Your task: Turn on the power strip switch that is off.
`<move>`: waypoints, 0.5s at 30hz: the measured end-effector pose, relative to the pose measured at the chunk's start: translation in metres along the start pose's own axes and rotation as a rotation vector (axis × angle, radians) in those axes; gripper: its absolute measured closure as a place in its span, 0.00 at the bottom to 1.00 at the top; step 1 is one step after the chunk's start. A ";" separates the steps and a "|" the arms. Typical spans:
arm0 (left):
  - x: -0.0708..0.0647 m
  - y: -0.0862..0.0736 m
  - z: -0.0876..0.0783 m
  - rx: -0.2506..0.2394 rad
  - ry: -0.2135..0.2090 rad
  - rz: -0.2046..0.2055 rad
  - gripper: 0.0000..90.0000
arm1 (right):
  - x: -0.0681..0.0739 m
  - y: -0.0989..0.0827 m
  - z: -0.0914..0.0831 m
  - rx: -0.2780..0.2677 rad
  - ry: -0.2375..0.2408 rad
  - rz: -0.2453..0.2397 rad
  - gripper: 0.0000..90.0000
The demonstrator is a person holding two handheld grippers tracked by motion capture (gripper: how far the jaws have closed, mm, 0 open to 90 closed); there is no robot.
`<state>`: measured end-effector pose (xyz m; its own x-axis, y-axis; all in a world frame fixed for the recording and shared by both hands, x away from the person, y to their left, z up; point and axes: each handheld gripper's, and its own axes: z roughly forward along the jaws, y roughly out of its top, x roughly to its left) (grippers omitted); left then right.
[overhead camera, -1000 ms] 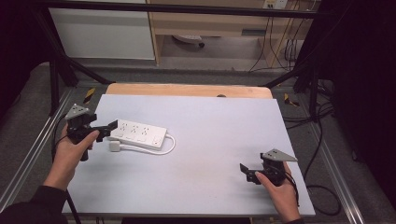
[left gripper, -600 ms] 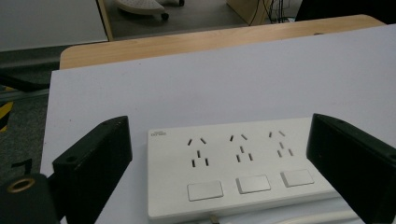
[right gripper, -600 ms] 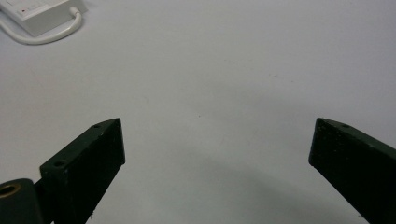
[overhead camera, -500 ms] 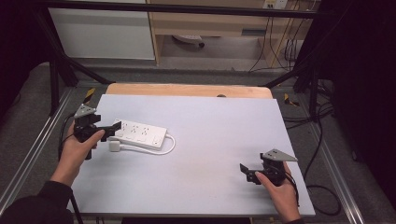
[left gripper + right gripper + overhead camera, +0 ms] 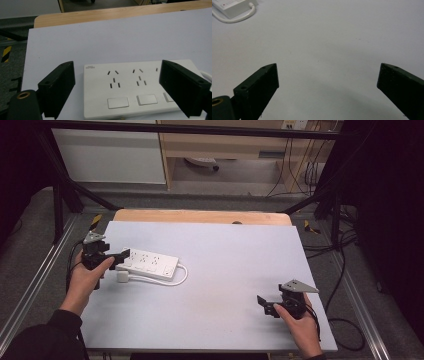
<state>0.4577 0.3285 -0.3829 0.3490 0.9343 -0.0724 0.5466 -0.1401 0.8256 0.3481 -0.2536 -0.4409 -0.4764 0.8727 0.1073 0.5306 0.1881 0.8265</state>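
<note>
Sliding in from the bench's left edge since the earlier frame, the left tongs point(image 5: 119, 257) now straddle the near end of the white rectangular plastic power strip point(image 5: 150, 264), and their jaws have just been closing a little, with that end between them but not pressed. The strip lies on the left part of the pale grey bench point(image 5: 225, 270), its white cable point(image 5: 172, 280) looping beside it to a small white plug point(image 5: 122, 277). Beyond the strip runs the bench's wooden edge, then a dim floor with cables. Well apart from the strip, the right tongs point(image 5: 265, 302) rest near the bench's right corner, jaws wide apart and holding nothing.
</note>
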 end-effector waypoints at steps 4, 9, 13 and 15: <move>0.002 -0.001 0.000 -0.001 -0.003 -0.008 0.18 | 0.001 0.000 0.000 0.002 0.001 0.001 0.05; 0.004 -0.001 0.000 -0.007 -0.009 -0.017 0.24 | 0.001 0.000 0.000 0.006 0.002 0.001 0.05; 0.004 -0.001 0.001 -0.004 -0.002 -0.011 0.32 | 0.002 0.000 0.001 0.011 0.006 -0.013 0.05; 0.004 -0.001 0.002 -0.003 -0.001 -0.006 0.37 | 0.003 0.000 0.001 0.016 0.010 -0.009 0.05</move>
<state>0.4596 0.3315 -0.3850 0.3465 0.9348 -0.0778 0.5467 -0.1338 0.8266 0.3472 -0.2503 -0.4414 -0.4880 0.8665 0.1050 0.5370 0.2031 0.8188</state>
